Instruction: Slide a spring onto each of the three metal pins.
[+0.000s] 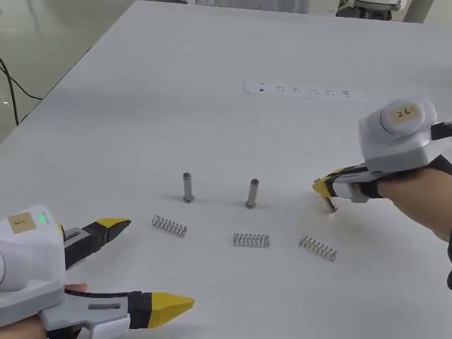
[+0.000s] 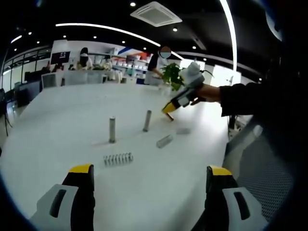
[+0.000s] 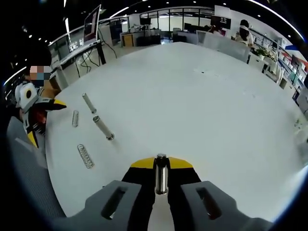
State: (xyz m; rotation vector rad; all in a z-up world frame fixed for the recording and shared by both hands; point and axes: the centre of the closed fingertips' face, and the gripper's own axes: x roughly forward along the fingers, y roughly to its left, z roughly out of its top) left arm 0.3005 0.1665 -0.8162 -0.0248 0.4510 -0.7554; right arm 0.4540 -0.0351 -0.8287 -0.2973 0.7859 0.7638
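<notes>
Fingers (image 3: 142, 164) of the right gripper (image 1: 322, 188) are clamped on the right pin (image 3: 161, 175), which is tilted with its lower end at the counter (image 1: 212, 106). The left pin (image 1: 187, 187) and middle pin (image 1: 252, 193) stand upright, making three pins. Three springs lie in a row nearer: left spring (image 1: 169, 226), middle spring (image 1: 251, 240), right spring (image 1: 318, 248). The left gripper (image 1: 161, 263) is at near left, its fingers apart and holding nothing.

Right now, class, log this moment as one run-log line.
right gripper: shut on pin | left gripper: open | other two pins: upright, bare | springs: three, lying loose
</notes>
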